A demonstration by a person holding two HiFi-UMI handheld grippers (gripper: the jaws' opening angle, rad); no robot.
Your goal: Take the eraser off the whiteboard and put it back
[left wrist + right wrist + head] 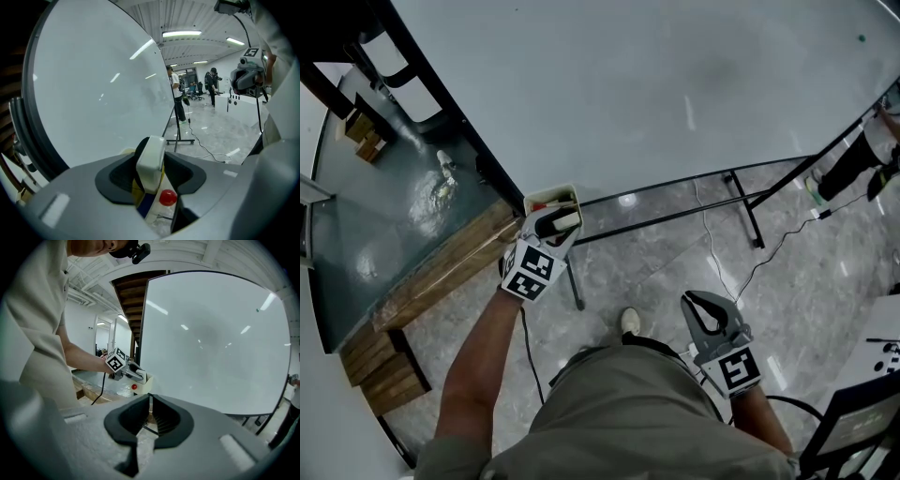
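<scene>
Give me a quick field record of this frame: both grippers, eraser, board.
left gripper: jaws either side of the eraser, pads appear to press it
eraser place: inside the cream holder at the lower corner of the whiteboard, not lifted out
holder, other contents: a red cap beside the eraser
right gripper: shut, nothing between the jaws, held low and away from the board
task stage: grasping the eraser, not yet taken off

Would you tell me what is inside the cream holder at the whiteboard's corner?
A white eraser between the left tool's jaws, and a red cap; the holder's bottom is covered.
</scene>
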